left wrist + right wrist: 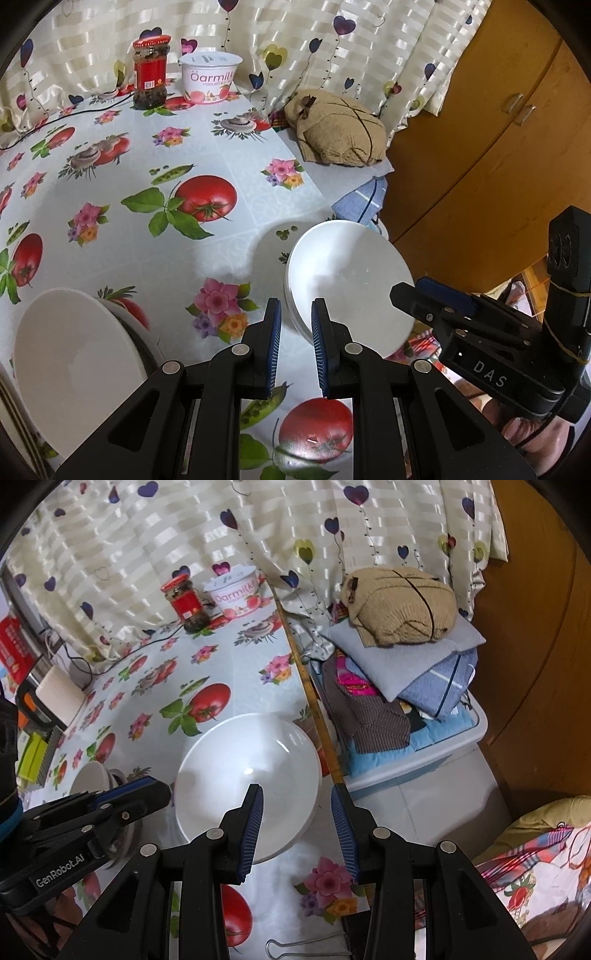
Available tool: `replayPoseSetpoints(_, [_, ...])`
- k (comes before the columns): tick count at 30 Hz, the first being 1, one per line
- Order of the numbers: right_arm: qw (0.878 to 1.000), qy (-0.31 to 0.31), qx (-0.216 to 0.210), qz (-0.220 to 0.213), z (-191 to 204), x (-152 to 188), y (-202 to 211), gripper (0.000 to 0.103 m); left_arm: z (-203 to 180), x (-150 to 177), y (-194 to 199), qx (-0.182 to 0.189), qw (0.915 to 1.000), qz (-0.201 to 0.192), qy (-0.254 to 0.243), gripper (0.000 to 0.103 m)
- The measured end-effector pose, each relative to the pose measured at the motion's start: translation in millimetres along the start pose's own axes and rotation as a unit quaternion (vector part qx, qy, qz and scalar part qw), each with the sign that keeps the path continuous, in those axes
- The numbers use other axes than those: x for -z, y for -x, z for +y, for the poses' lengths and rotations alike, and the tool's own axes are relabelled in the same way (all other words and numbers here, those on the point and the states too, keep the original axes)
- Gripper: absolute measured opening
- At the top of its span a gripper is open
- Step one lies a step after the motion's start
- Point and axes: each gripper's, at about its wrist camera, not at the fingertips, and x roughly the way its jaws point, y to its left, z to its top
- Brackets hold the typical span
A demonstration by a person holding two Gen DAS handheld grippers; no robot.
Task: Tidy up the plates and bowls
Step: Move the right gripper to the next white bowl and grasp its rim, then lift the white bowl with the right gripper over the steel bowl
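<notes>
A stack of white plates [347, 284] sits near the table's right edge; it also shows in the right wrist view [247, 782]. A white bowl [74, 365] stands on a dark-rimmed dish at the near left, small in the right wrist view [90, 777]. My left gripper [295, 317] is open and empty, just short of the plates' left rim. My right gripper [297, 801] is open and empty above the plates' near right rim; it also shows in the left wrist view [417, 291].
A red-lidded jar [150, 74] and a yogurt tub [210, 79] stand at the table's far side by the curtain. Folded clothes [402, 646] pile on a plastic box beside the table. A wooden cabinet [491, 147] is on the right. A wire clip [295, 945] lies near the front edge.
</notes>
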Motion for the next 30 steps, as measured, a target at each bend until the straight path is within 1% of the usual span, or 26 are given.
replayPoseSetpoints(6, [1.000, -0.004, -0.003, 0.005, -3.1, 1.7, -6.3, 0.037, -2.6, -0.7, -8.5, 0.000, 1.0000, 0.003, -0.001, 0.017])
replayPoseSetpoints(11, [1.000, -0.004, -0.003, 0.008, -5.3, 2.5, -10.3, 0.025, -6.6, -0.1, -13.2, -0.006, 1.0000, 0.002, -0.007, 0.017])
replayPoseSetpoints(17, [1.000, -0.005, -0.004, 0.010, -6.5, 4.2, -13.1, 0.019, -8.7, -0.4, -15.2, -0.016, 0.9998, 0.001, -0.015, 0.017])
replayPoseSetpoints(25, [1.000, -0.006, -0.006, 0.010, -6.8, 4.4, -13.6, 0.018, -10.1, 0.6, -12.5, -0.025, 0.9995, 0.000, -0.018, 0.017])
replayPoseSetpoints(30, [1.000, -0.005, -0.009, 0.009, -5.7, 4.7, -13.0, 0.018, -9.3, 0.5, -5.9, -0.029, 0.9994, -0.007, -0.019, 0.017])
